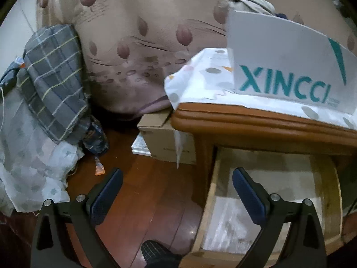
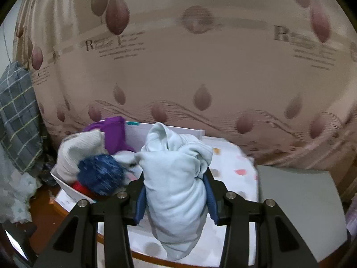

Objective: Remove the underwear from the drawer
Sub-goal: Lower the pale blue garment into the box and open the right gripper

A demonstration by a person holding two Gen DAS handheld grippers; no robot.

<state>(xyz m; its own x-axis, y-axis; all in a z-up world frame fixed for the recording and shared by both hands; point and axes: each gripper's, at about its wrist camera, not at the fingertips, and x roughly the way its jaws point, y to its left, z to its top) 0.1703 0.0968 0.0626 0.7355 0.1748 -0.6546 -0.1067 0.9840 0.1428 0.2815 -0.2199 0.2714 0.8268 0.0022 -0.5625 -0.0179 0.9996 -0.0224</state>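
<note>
My right gripper (image 2: 175,192) is shut on a pale blue rolled underwear (image 2: 176,174) and holds it above the nightstand top, next to a white box (image 2: 67,185) of rolled clothes in purple, white and blue. My left gripper (image 1: 177,186) is open and empty, over the left edge of the pulled-out wooden drawer (image 1: 209,201). The drawer's pale lined bottom shows with nothing on it. The same white box, printed XINCCI (image 1: 283,67), stands on the nightstand above the drawer.
A patterned cloth (image 1: 200,78) covers the wooden nightstand top (image 1: 245,120). A cardboard box (image 1: 165,138) sits on the wood floor left of it. A grey plaid pillow (image 1: 53,82) and bedding lie far left. A curtain hangs behind. A grey board (image 2: 301,201) lies at right.
</note>
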